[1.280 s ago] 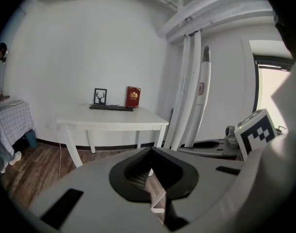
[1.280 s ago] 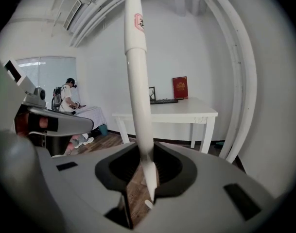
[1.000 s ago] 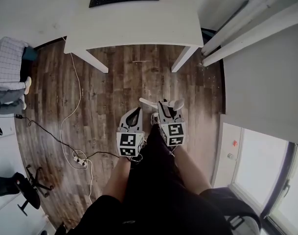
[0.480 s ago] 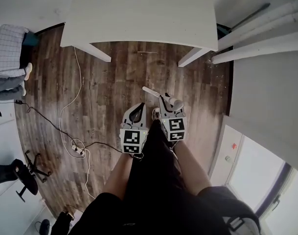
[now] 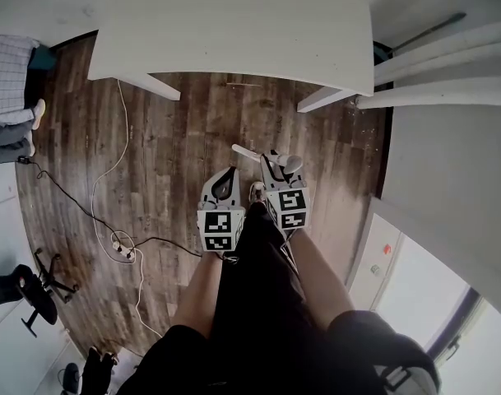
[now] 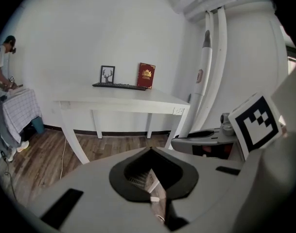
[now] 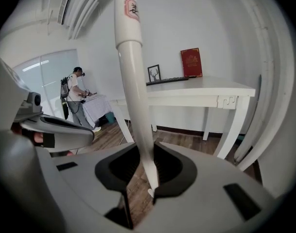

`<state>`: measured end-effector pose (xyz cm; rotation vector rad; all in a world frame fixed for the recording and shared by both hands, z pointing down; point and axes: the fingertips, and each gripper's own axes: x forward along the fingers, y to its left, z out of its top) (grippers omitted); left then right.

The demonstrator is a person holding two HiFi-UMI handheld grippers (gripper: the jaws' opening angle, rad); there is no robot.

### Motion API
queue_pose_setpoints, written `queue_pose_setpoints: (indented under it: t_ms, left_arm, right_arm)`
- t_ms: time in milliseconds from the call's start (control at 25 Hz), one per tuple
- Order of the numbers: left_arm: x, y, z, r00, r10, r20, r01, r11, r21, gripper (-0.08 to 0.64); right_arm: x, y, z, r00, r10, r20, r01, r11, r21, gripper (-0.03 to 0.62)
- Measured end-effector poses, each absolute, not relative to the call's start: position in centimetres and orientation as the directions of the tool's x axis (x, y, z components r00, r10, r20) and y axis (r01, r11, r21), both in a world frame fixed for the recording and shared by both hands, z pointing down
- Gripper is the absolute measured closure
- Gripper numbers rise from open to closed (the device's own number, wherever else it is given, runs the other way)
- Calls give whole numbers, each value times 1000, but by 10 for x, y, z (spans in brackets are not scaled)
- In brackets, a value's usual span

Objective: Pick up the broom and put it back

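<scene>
Step in hand, as I read it: carry phase, broom point(image 7: 133, 81) off the floor point(image 5: 176, 155) in the grip, not yet put back. Right gripper point(image 7: 146, 147) pinches the handle between its pads, and the handle runs up and out of the top of that view. Left gripper point(image 6: 148, 152) pressed together on nothing, held just beside the right one, both in front of the person's legs

How to do it well (judgement):
- One grip on a long pole means the free end can swing, so keep it near upright and go slow
- Left gripper is free; it could open and take the handle higher up to steady it before set-down
- Desk point(image 5: 234, 31) is right ahead, so keep the pole clear of its edge and near leg
- Likely home is the wall corner by the pipes point(image 6: 218, 42), but that is a guess, no holder seen
- Put the bottom end down first, lean it, then release; letting go early probably tips it

Broom look:
- White round handle, smooth, so it may slip in the pads
- Slimmer at the gripper, stepping to a thicker section above
- Small red label point(image 7: 131, 8) on the thick part
- Left gripper view shows a grey taper above the label; cannot tell what is past it
- Head view shows only a short white stub ahead of the right gripper
- Broom head in no view, cannot tell where it hangs
</scene>
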<state>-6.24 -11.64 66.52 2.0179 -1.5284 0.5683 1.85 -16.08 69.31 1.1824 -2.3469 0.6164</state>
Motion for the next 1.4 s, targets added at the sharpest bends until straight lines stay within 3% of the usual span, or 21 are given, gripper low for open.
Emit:
queue_pose_setpoints:
  t_ms: [1200, 1400]
  left_arm:
    - [-74, -146, 708, 218, -703, 677, -975, -124, 186, 558]
    - [-77, -145, 717, 215, -698, 683, -975, -117, 188, 558]
  right_arm:
    - [17, -218, 741, -606, -511, 609, -761, 595, -258, 492]
    - [3, -254, 752, -637, -517, 572, -735, 631, -247, 492]
